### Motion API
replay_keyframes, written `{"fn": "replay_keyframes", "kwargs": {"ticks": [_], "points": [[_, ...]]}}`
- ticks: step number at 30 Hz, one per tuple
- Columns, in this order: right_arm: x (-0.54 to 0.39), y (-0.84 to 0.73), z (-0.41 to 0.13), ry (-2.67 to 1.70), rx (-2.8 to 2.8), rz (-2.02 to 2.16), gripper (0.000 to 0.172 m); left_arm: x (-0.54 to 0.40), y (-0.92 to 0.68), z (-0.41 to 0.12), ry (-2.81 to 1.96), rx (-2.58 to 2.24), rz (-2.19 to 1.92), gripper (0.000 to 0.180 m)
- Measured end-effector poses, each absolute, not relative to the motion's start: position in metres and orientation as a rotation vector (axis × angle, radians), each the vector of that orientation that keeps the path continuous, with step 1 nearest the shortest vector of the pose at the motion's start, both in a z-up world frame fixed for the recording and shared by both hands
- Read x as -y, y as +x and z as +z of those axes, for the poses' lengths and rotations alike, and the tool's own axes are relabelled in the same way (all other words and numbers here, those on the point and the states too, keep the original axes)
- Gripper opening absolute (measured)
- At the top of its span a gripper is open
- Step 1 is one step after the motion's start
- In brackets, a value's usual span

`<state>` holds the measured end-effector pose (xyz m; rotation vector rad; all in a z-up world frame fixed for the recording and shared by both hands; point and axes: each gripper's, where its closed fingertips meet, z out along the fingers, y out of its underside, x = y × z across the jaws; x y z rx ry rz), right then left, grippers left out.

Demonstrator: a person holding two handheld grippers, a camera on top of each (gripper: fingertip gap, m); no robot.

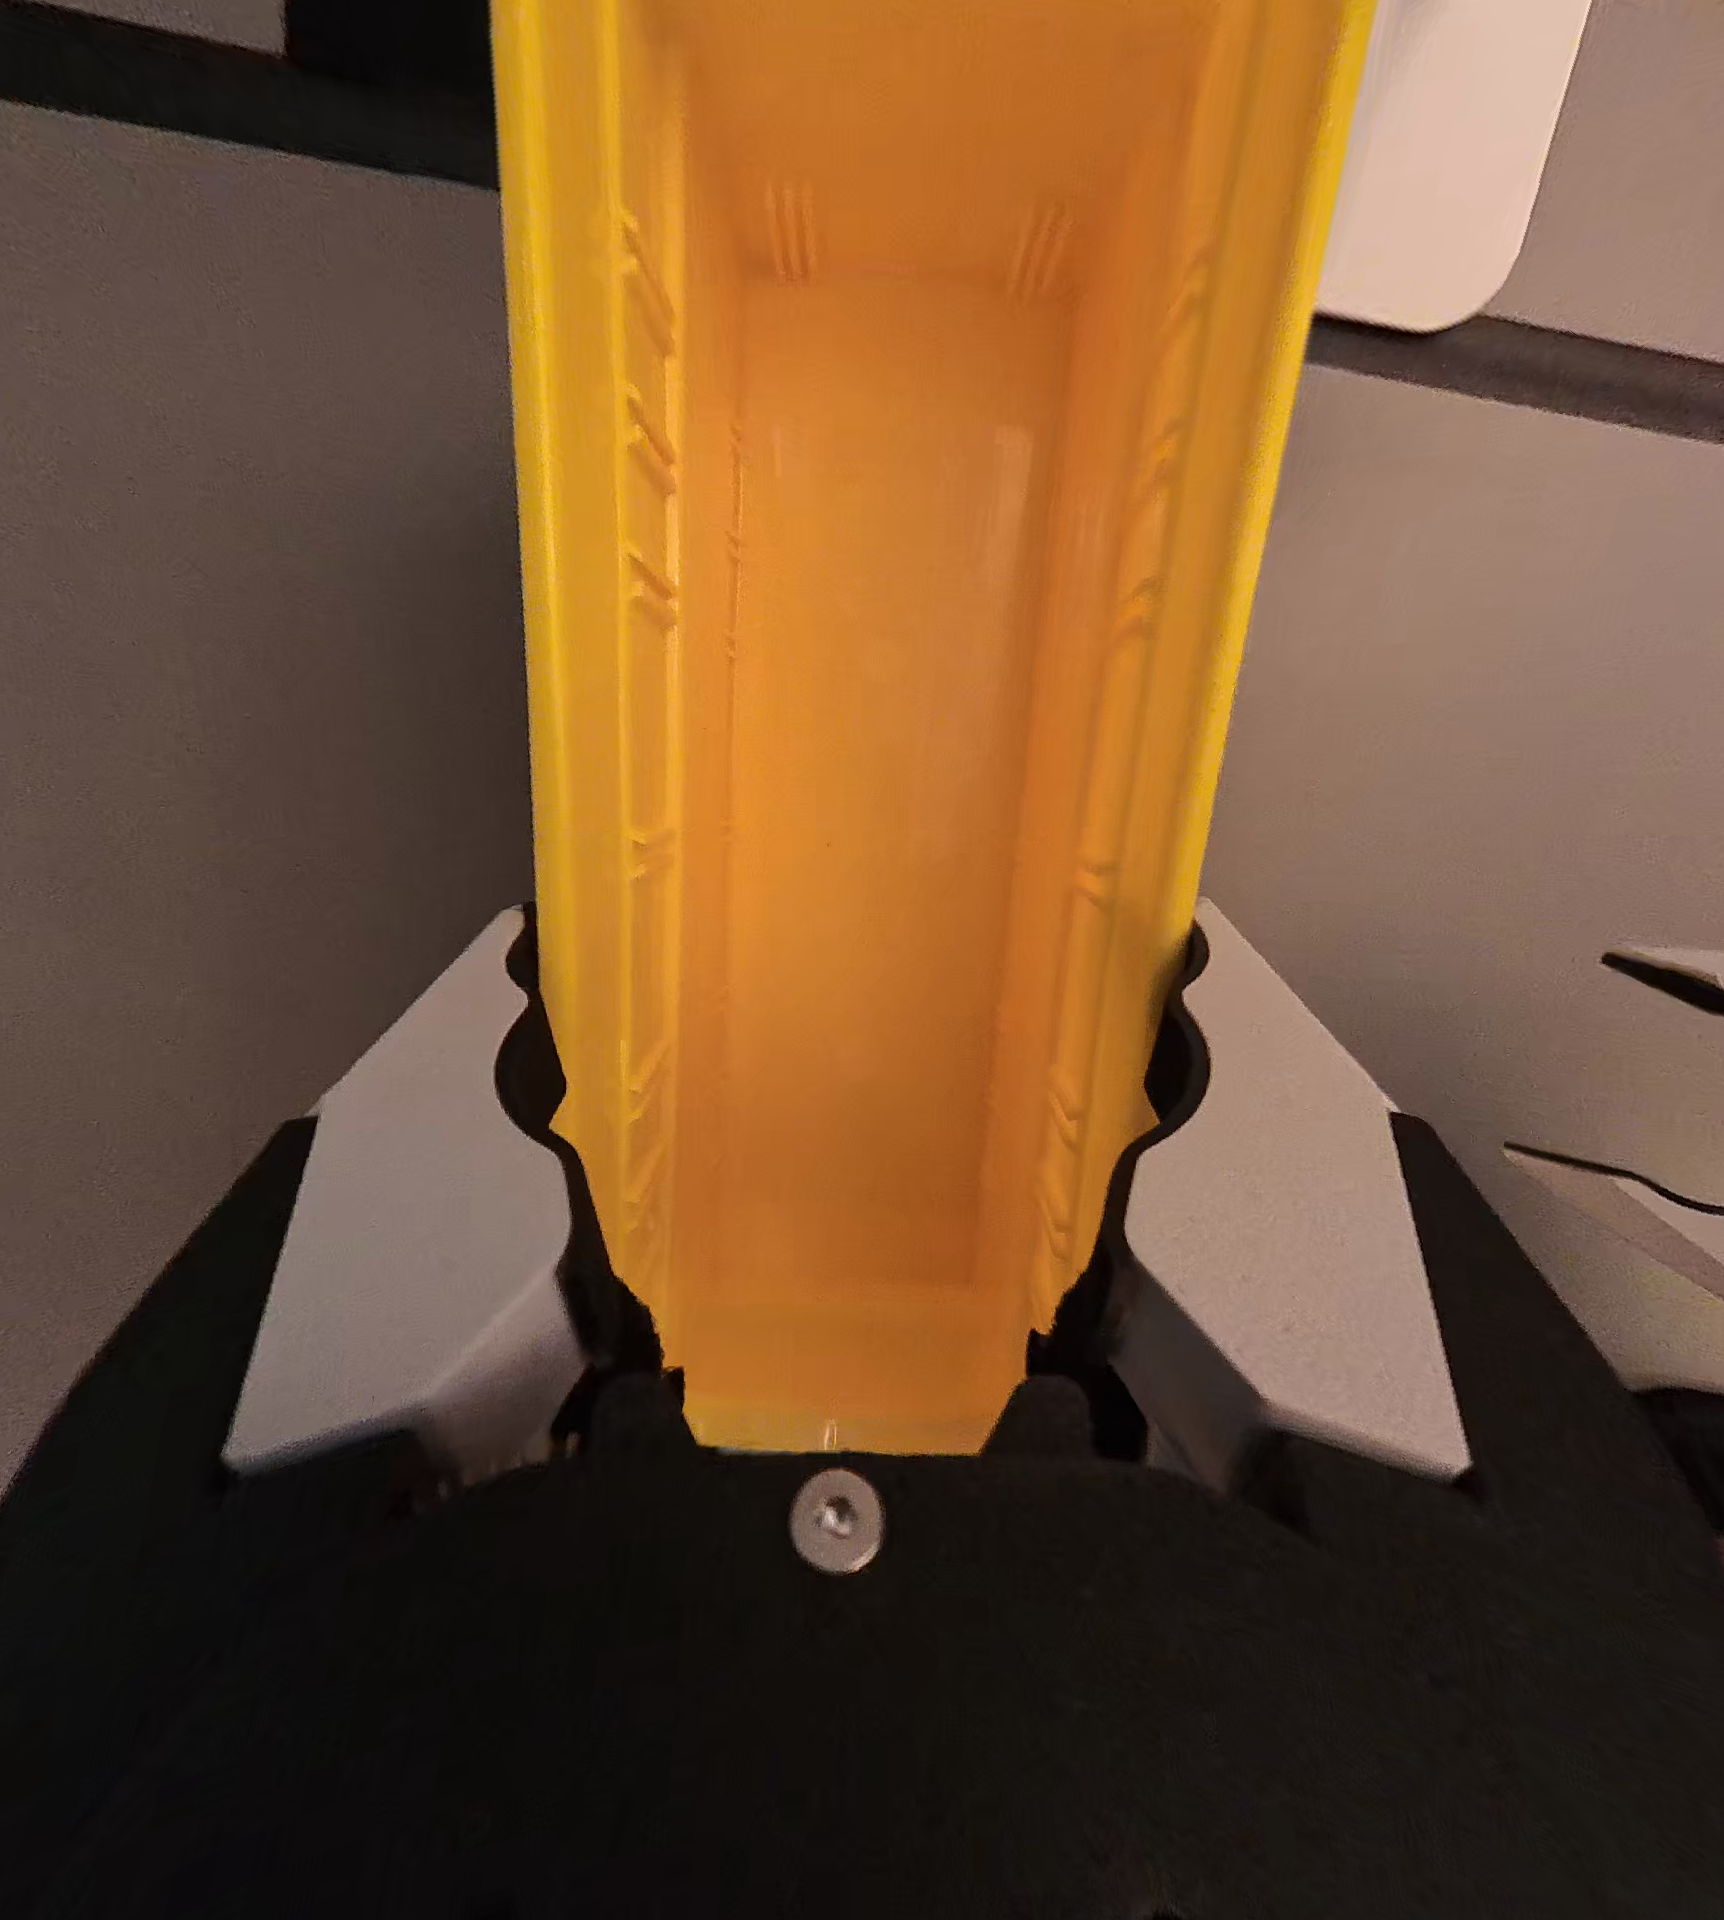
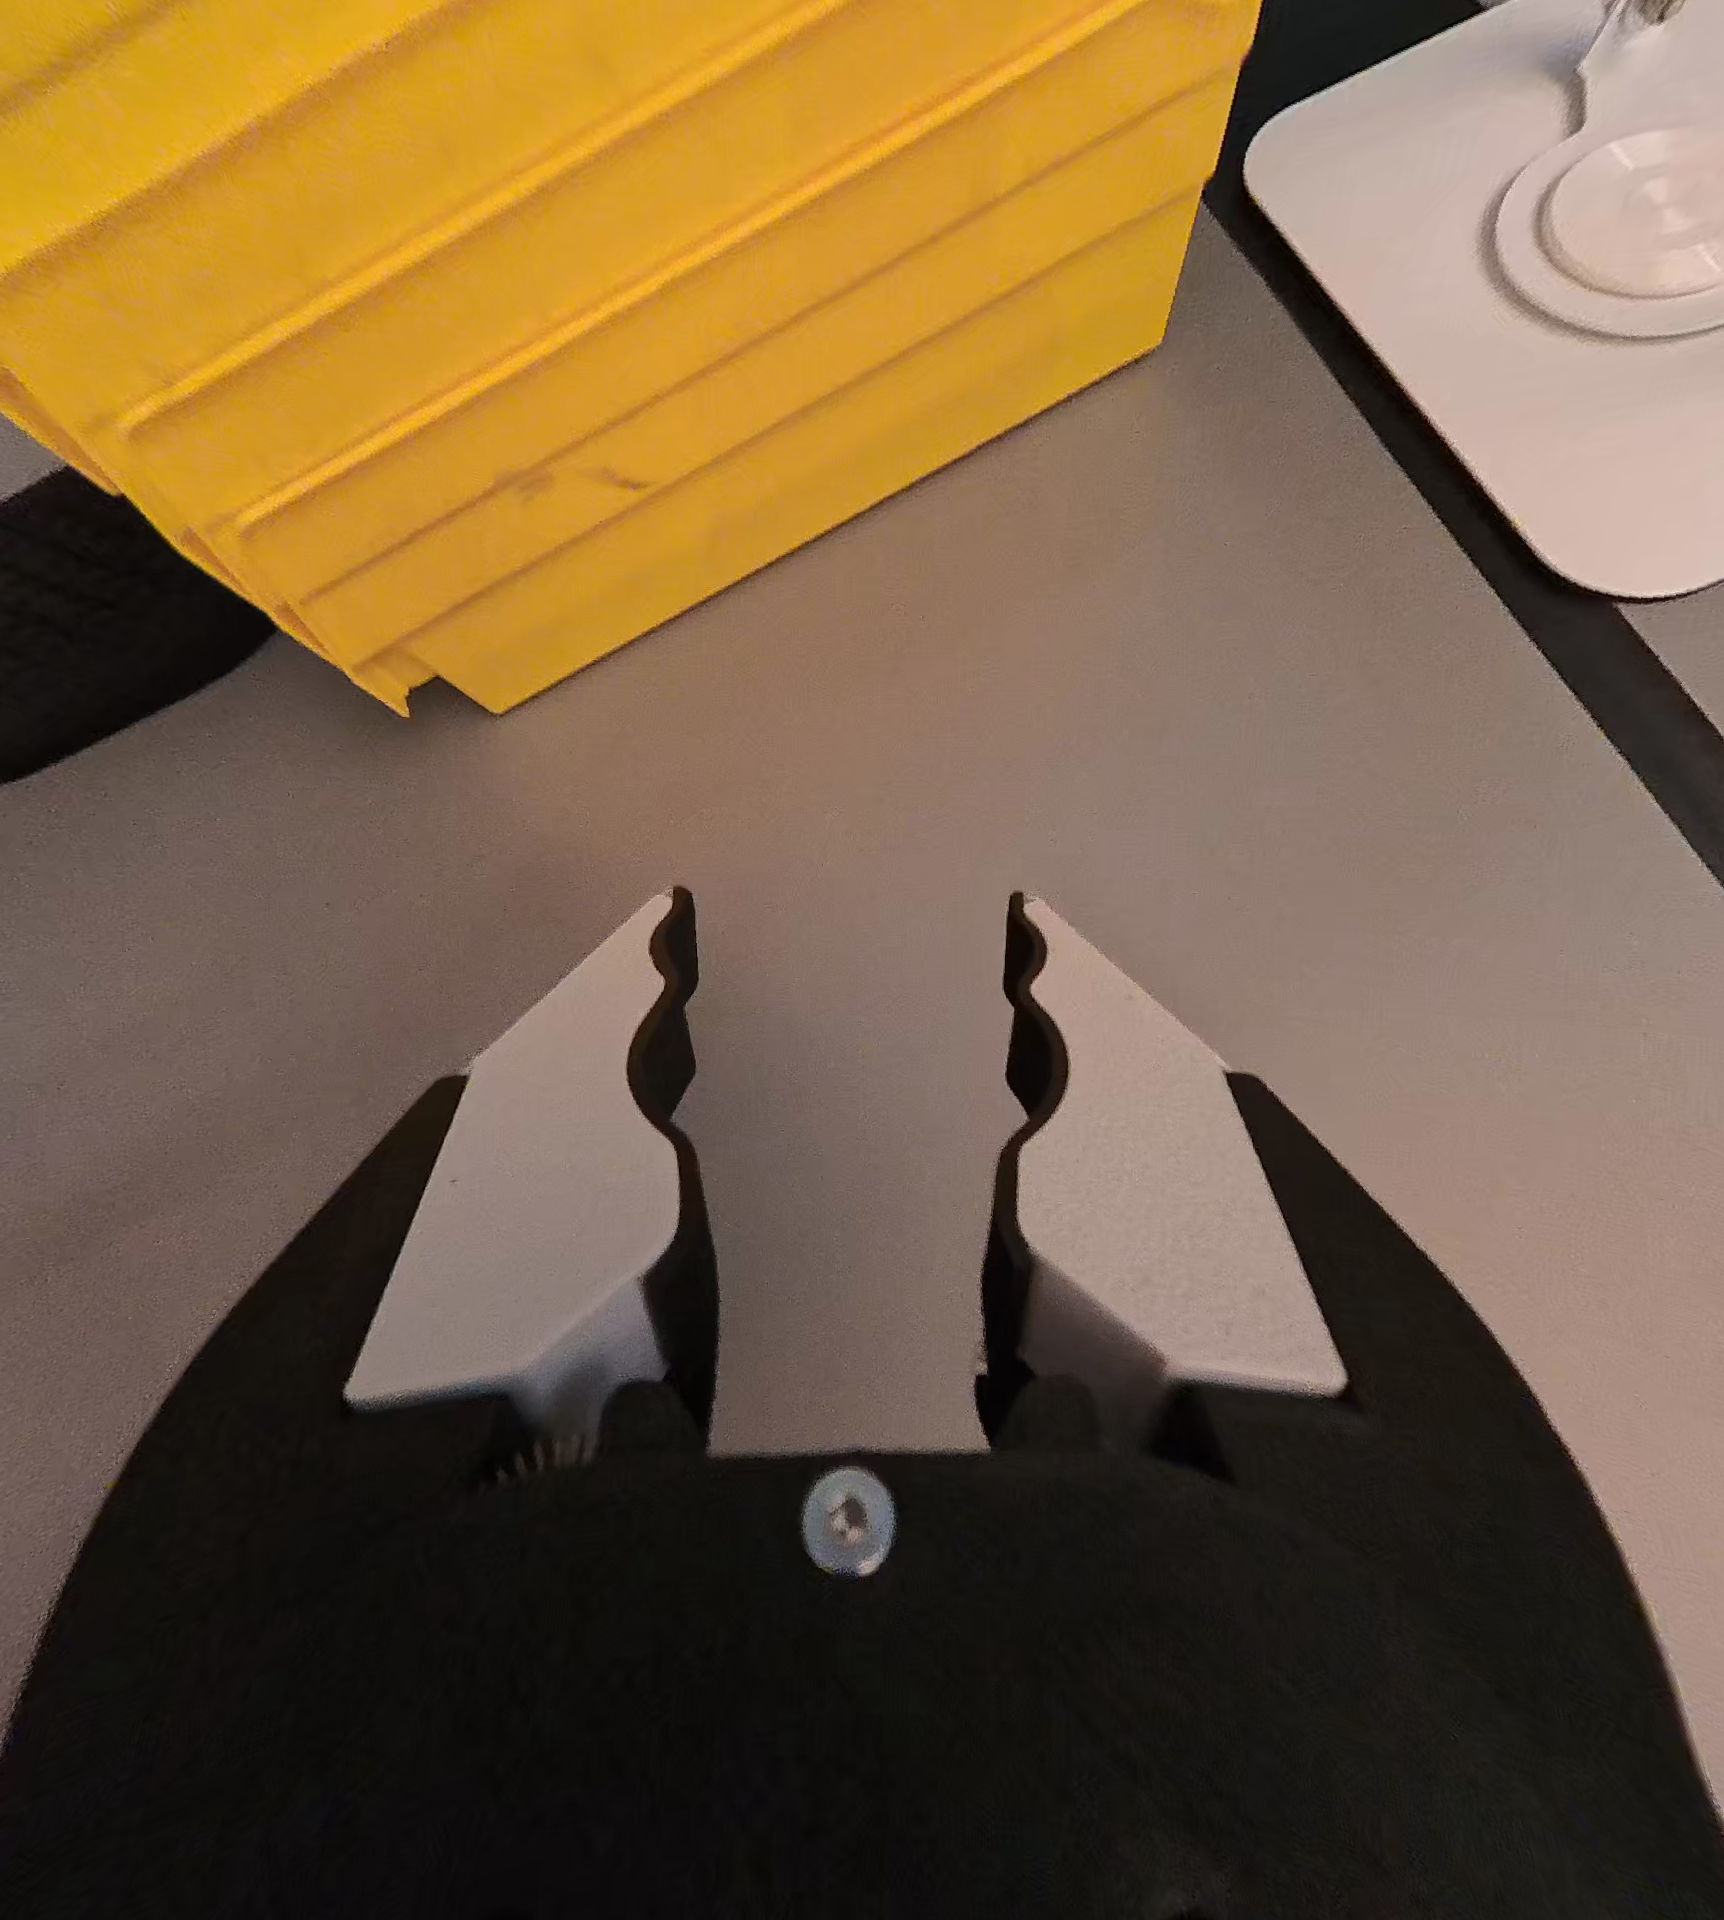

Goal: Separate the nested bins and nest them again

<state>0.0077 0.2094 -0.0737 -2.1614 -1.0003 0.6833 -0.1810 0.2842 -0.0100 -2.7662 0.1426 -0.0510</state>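
Spreading wide, the left tongs (image 1: pixel 860 914) clamp a yellow bin (image 1: pixel 868 644) across its width, both black pads (image 1: pixel 525 1049) pressed against its outer side walls; the bin runs lengthwise straight out from the jaws, its open inside facing the camera, its far end beyond the top edge of the left view; grey tabletop (image 1: pixel 162 623) lies open on either side of it, bounded at the back by a dark band; a white plate-like base (image 1: pixel 1440 177) sits past the bin at the upper right; in the right view the yellow bin (image 2: pixel 629 312) shows its ribbed outer wall, tilted, well ahead and left of the right tongs (image 2: pixel 850 914); those stand parted on nothing, bare grey surface between them; open table stretches ahead to a dark edge strip (image 2: pixel 1564 644) and the white base (image 2: pixel 1523 312) beyond.
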Motion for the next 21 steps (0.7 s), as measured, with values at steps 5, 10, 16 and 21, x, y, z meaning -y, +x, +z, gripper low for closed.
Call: {"fn": "replay_keyframes", "kwargs": {"ticks": [5, 10, 16, 21], "points": [[-0.206, 0.007, -0.083, -2.193, 1.034, 0.668, 0.06, -0.283, -0.179, -0.017, -2.748, -0.167, -0.016, 0.125], [-0.206, 0.009, -0.09, -2.221, 1.035, 0.665, 0.06, -0.283, -0.176, -0.024, -2.743, -0.247, 0.066, 0.134], [-0.208, 0.012, -0.092, -2.23, 1.02, 0.666, 0.06, -0.288, -0.179, -0.018, -2.727, -0.235, -0.017, 0.148], [-0.21, 0.014, -0.092, -2.231, 1.014, 0.659, 0.06, -0.285, -0.179, -0.016, -2.725, -0.282, -0.059, 0.158]]}}
